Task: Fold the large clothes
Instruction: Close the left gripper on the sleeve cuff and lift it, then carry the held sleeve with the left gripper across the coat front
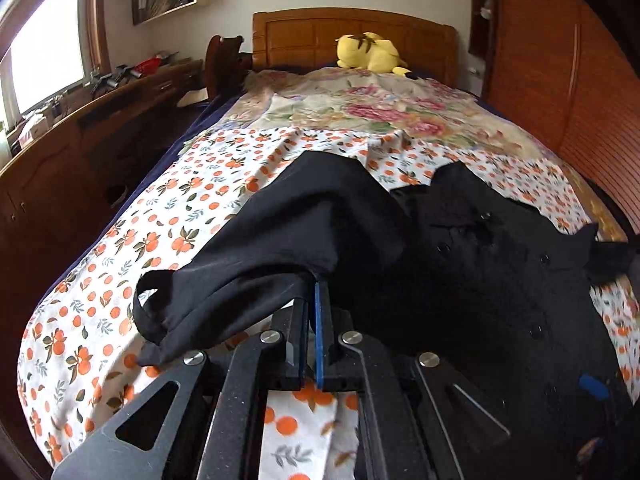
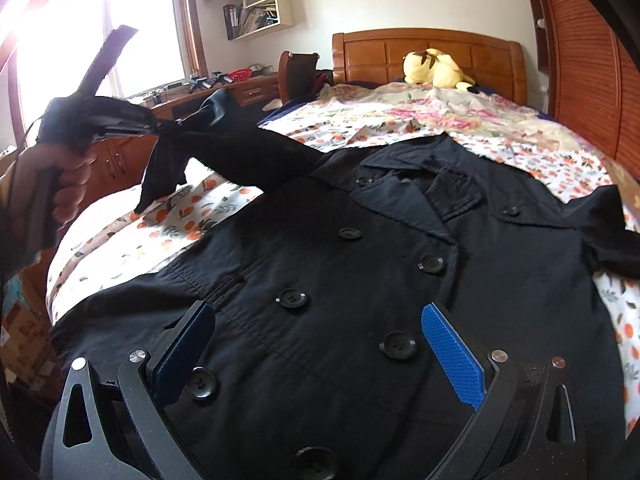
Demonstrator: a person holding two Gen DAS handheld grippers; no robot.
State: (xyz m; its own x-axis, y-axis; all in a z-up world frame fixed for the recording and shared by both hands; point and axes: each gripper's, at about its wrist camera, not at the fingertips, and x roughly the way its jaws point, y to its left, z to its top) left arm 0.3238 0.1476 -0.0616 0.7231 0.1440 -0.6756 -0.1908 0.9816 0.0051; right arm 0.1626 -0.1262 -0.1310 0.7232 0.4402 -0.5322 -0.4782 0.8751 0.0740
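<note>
Left gripper (image 1: 315,300) pinches the coat's sleeve (image 1: 280,232); only the other view shows right gripper (image 2: 320,344) wide open.

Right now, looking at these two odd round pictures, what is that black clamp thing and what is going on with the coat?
There is no robot here: a person holds a two-finger clamp in each hand, and each clamp carries a wide-angle camera looking along its fingers. One picture comes from the left gripper, which is shut on the coat's sleeve and lifts it. The other comes from the right gripper, open above the black coat, which lies buttoned-side up on the bed. In it you also see the person's left hand. A yellow plush toy sits by the headboard.
</note>
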